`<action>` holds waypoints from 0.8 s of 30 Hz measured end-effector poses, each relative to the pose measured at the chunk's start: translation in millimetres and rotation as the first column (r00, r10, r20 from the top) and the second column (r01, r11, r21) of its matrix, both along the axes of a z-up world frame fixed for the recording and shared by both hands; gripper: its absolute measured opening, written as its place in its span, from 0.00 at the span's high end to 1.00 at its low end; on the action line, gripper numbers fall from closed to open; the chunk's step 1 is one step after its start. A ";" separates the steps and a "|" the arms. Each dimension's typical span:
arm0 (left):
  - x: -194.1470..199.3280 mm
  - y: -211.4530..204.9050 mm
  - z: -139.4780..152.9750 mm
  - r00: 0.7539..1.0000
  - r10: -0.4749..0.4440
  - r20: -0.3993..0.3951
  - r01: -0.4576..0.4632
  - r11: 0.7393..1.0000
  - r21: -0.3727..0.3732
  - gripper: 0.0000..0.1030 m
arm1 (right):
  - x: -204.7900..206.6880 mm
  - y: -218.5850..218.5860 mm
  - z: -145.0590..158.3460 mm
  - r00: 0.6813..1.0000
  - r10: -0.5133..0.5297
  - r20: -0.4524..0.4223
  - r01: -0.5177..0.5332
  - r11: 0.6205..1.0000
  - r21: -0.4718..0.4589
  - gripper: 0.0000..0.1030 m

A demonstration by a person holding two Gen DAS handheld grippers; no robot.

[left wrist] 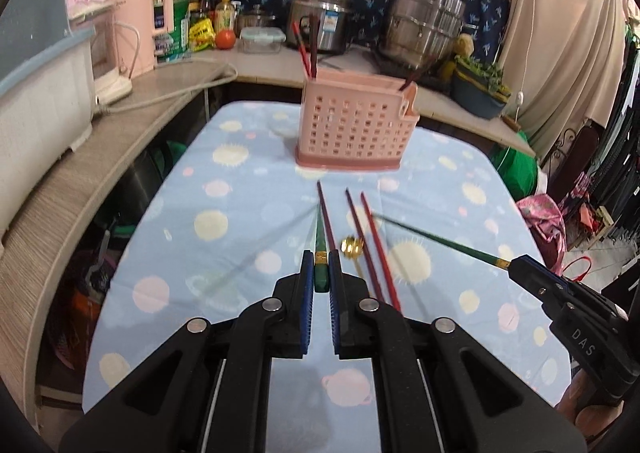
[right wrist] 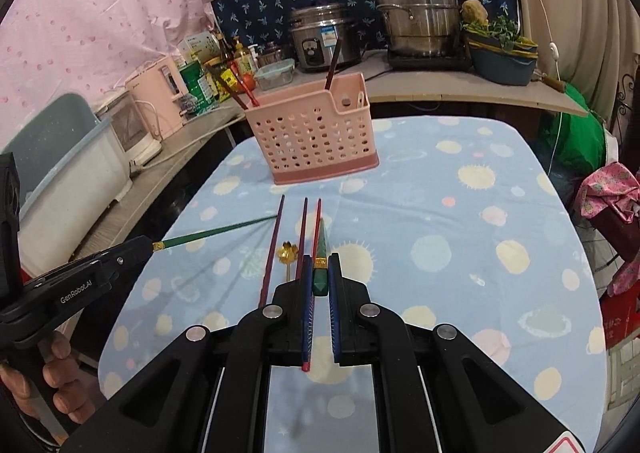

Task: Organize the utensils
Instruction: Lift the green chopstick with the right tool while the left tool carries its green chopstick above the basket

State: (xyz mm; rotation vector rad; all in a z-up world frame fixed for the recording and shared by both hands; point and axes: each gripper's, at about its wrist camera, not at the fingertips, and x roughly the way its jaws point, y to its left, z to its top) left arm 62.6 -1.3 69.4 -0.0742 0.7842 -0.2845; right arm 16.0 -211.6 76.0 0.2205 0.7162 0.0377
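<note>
A green chopstick with a gold band is clamped between the pads of the left gripper, lifted above the table and pointing toward its far edge. A second green chopstick is pinched the same way in the right gripper, also raised off the cloth. Each gripper shows in the other's view, its chopstick slanting toward the middle of the table. Below them, near the table's middle, three dark red chopsticks lie roughly side by side on the blue patterned cloth, with a small gold spoon among them. Farther on, close to the far edge, stands the pink perforated utensil holder, with several red chopsticks upright in it. Beyond the table a counter carries steel pots, bottles and a pink appliance.
</note>
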 end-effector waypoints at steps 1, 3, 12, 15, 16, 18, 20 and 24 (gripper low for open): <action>2.0 -0.5 7.2 1.000 0.002 0.015 -0.002 1.000 0.000 0.93 | 2.0 -2.4 6.9 1.000 -0.003 0.013 0.003 1.000 0.004 0.93; 6.9 -1.5 19.5 0.999 0.004 0.043 -0.004 1.000 -0.004 0.93 | 6.3 -7.1 19.7 0.999 -0.006 0.036 0.005 1.000 0.015 0.93; 44.0 -11.0 79.1 0.986 0.009 0.164 -0.005 1.000 -0.023 0.93 | 37.0 -19.1 74.7 0.989 -0.013 0.144 0.013 1.000 -0.003 0.93; 59.3 -17.4 99.3 0.979 0.009 0.202 -0.003 1.000 -0.026 0.93 | 48.0 -20.7 92.5 0.984 -0.011 0.180 0.011 1.000 -0.003 0.93; 62.2 -18.3 105.0 0.977 0.008 0.212 -0.002 1.000 -0.028 0.93 | 51.9 -21.8 98.7 0.981 -0.010 0.193 0.011 1.000 -0.001 0.93; 69.9 -22.1 118.0 0.972 0.006 0.234 0.003 0.999 -0.038 0.93 | 60.5 -22.9 112.2 0.974 -0.012 0.225 0.012 1.000 0.000 0.93; 78.6 -25.1 134.1 0.964 0.007 0.265 0.006 0.999 -0.047 0.93 | 70.8 -23.0 126.5 0.965 -0.014 0.261 0.015 1.000 -0.002 0.93; 98.6 -33.5 166.2 0.942 0.019 0.335 0.000 0.998 -0.056 0.93 | 99.4 -25.7 157.5 0.939 -0.019 0.344 0.014 1.000 0.016 0.93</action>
